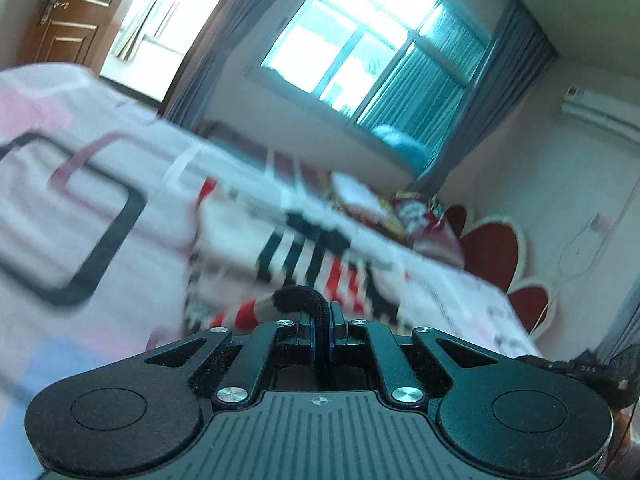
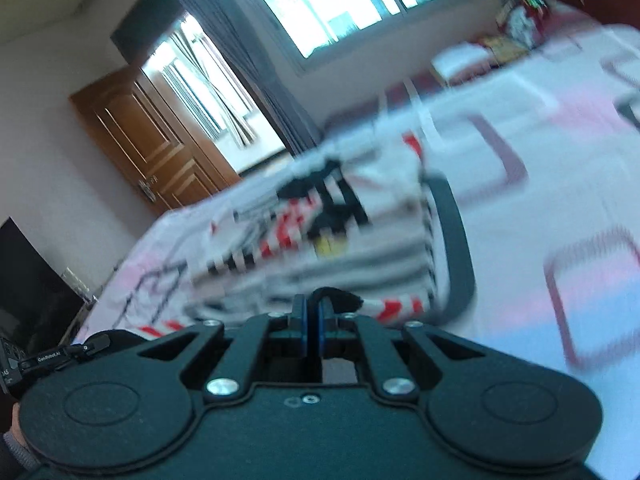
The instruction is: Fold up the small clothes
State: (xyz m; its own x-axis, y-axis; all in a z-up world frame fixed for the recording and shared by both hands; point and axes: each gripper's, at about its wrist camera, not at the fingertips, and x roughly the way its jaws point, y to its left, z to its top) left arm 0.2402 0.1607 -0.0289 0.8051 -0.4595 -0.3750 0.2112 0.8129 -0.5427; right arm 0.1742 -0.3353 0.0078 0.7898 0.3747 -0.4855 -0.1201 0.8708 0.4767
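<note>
A small white garment (image 1: 304, 248) with black and red stripes hangs blurred over the bed in the left wrist view. My left gripper (image 1: 320, 312) is shut on the garment's black ribbed edge (image 1: 296, 298), which bulges above the jaws. In the right wrist view the same striped garment (image 2: 320, 232) stretches ahead, with a yellow patch on it. My right gripper (image 2: 311, 308) is shut on another part of the black edge (image 2: 340, 298). Both views are smeared by motion.
The bed (image 1: 80, 200) has a white sheet with pink and black rounded squares. A red-and-white headboard (image 1: 492, 248) and pillows stand at its far end. A curtained window (image 1: 360, 56) and a wooden door (image 2: 152, 148) lie beyond. A gloved hand (image 2: 12, 448) shows at the lower left.
</note>
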